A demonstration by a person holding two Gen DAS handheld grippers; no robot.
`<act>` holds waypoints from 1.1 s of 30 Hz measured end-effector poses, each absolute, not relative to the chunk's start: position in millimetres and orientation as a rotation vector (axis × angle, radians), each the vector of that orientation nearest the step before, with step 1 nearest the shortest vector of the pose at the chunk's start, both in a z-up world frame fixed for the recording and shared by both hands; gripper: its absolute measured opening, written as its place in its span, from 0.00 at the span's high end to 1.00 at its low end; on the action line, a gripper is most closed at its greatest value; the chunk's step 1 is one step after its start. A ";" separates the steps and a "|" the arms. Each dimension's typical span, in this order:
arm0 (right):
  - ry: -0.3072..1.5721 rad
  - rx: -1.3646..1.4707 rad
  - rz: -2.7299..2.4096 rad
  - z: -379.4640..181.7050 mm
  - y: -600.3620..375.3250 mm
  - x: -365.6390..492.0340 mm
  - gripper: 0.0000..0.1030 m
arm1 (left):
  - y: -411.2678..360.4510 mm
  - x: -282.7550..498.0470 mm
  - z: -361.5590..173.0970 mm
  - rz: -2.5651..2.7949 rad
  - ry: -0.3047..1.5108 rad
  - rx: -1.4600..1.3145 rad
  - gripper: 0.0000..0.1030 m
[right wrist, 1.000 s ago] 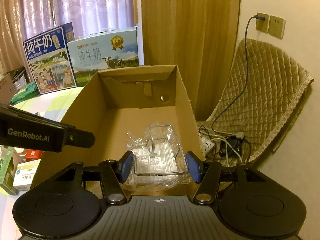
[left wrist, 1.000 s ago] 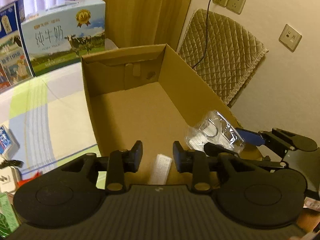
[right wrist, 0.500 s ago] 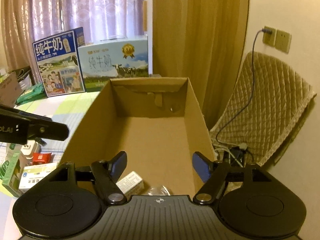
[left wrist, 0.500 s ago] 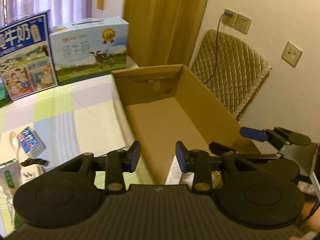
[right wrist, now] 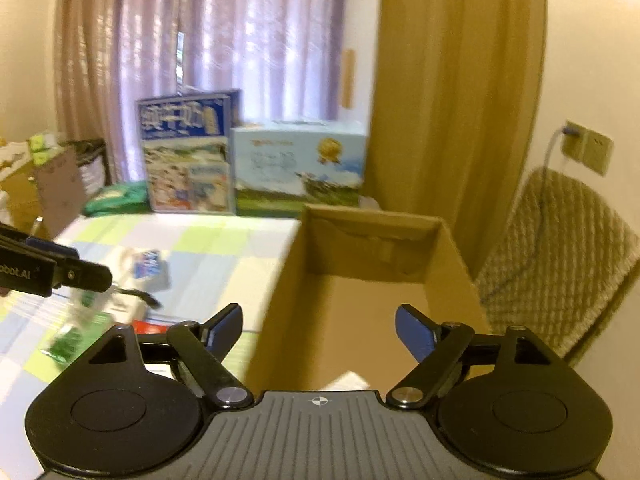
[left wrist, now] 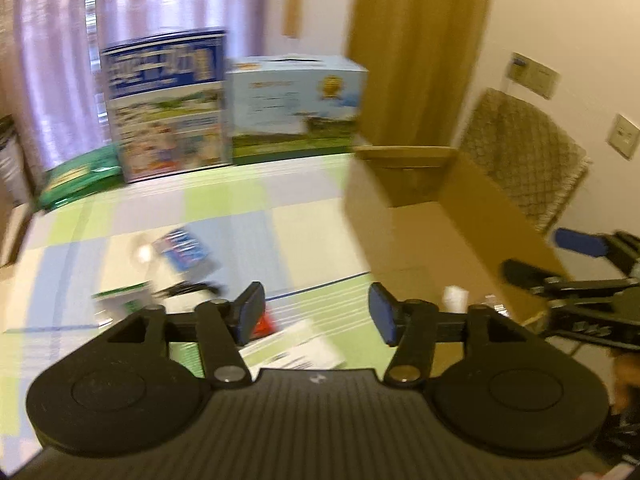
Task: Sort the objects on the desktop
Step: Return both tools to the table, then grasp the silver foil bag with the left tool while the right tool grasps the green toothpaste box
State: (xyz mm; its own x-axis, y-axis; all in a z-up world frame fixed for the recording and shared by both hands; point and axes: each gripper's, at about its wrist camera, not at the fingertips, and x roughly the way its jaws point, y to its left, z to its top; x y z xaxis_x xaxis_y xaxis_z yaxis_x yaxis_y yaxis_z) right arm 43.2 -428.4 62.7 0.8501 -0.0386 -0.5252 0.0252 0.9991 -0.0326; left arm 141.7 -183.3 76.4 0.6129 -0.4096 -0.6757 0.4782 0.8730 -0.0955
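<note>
An open cardboard box (left wrist: 472,216) (right wrist: 448,256) stands on the right side of the checked tablecloth (left wrist: 240,224). My left gripper (left wrist: 316,312) is open and empty, above the cloth just left of the box. Below it lie a white and green packet (left wrist: 296,352), a red item (left wrist: 266,324), a blue and white pack (left wrist: 184,250) and a green and white pack (left wrist: 120,294), all blurred. My right gripper (right wrist: 320,332) is open and empty, over the near left wall of the box. A small white box (left wrist: 454,298) lies inside the carton.
Two milk cartons (left wrist: 168,108) (right wrist: 300,164) stand at the far edge in front of the curtains. A quilted chair back (right wrist: 560,248) and wall sockets (right wrist: 588,148) are to the right of the box. A green bag (left wrist: 76,178) lies at the far left.
The right gripper let the clear plastic package fall into the box, opened and pulled back. The left gripper swung left from over the box to over the cloth and opened wider.
</note>
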 end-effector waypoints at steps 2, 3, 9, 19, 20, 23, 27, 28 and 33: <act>0.539 -0.013 0.005 65.8 -409.6 40.5 0.17 | -155.2 142.3 74.0 -0.464 0.759 0.079 0.40; 0.535 -0.008 0.025 66.1 -401.0 38.8 0.16 | -140.5 142.4 71.3 -0.437 0.763 0.071 0.40; 0.554 -0.028 0.147 52.9 -338.8 36.5 0.10 | -62.8 140.4 49.2 -0.281 0.789 0.047 0.33; 0.673 -0.030 0.247 -2.5 -288.2 44.6 0.09 | -7.1 136.1 -1.9 -0.209 0.865 0.028 0.32; 0.682 -0.030 0.251 -7.6 -287.1 46.3 0.09 | -6.0 135.2 -6.6 -0.212 0.872 0.024 0.32; 0.703 -0.030 0.262 -19.3 -282.0 48.0 0.09 | -5.4 140.5 -19.3 -0.232 0.890 -0.001 0.32; 0.712 -0.043 0.283 -32.1 -271.7 54.6 0.09 | -9.2 157.5 -34.6 -0.260 0.915 -0.038 0.32; 0.712 -0.047 0.290 -34.9 -269.9 56.3 0.09 | -10.1 163.1 -38.7 -0.267 0.923 -0.051 0.32; 0.712 -0.061 0.322 -49.6 -259.1 73.8 0.10 | -15.1 189.6 -55.9 -0.300 0.944 -0.073 0.30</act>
State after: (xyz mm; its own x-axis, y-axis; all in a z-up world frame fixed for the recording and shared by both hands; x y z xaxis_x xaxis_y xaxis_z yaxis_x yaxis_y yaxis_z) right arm 73.8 -259.1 -49.6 0.7097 0.2692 -0.6510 -0.3106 0.9490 0.0538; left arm 189.6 -15.1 -55.9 0.5485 -0.2847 -0.7862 0.2214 0.9561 -0.1918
